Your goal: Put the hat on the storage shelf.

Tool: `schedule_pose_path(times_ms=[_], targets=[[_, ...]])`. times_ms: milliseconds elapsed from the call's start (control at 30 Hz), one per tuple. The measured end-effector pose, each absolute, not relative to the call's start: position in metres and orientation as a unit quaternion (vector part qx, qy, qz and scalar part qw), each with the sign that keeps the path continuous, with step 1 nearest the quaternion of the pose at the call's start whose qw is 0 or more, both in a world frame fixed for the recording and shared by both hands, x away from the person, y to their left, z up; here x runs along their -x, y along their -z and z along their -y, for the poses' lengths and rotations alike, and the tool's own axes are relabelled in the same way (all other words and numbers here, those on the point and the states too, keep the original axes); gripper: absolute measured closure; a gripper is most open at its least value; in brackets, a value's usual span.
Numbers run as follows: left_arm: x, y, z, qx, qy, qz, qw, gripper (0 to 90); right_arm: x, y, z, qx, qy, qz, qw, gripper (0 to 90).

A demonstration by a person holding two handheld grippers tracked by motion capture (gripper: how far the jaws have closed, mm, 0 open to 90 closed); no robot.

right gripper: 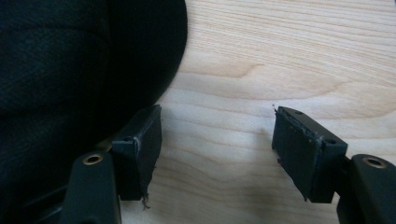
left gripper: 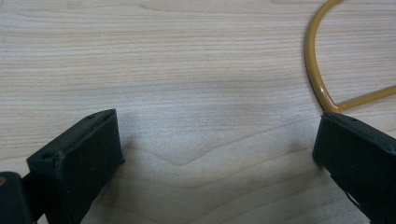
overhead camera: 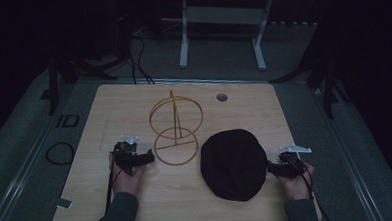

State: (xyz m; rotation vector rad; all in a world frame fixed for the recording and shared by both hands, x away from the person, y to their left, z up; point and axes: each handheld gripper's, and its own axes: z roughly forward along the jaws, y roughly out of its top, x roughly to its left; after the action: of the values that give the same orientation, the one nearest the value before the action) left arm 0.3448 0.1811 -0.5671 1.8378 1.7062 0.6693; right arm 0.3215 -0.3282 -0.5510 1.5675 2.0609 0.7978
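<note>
Black fabric cap (overhead camera: 234, 164) by yellow wire stand (overhead camera: 176, 129); both grippers' fingers wide apart, empty.

Room's really dim from up high; the worktop (overhead camera: 138, 203) is the one lit patch and everything beyond it sinks into near-black, grainy and soft. The two gripper views are way brighter, with even light, crisp wood grain and soft shadows under the tongs. The black hat (right gripper: 70, 70) barely shows texture.
</note>
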Motion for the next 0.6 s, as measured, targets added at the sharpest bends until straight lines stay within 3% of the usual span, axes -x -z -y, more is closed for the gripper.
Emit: schedule_pose_path(times_ms=[233,333,600], targets=[[-0.345,0.567,-0.181,-0.682,-0.248,-0.633,0.27,0.8,-0.314,0.532,0.336,-0.561,-0.291,-0.743,0.218,29.0],[-0.345,0.567,-0.181,-0.682,-0.248,-0.633,0.27,0.7,-0.311,0.523,0.335,-0.558,-0.287,-0.746,0.225,19.8],[-0.345,0.567,-0.181,-0.682,-0.248,-0.633,0.27,0.7,-0.306,0.505,0.33,-0.555,-0.29,-0.745,0.23,11.5]])
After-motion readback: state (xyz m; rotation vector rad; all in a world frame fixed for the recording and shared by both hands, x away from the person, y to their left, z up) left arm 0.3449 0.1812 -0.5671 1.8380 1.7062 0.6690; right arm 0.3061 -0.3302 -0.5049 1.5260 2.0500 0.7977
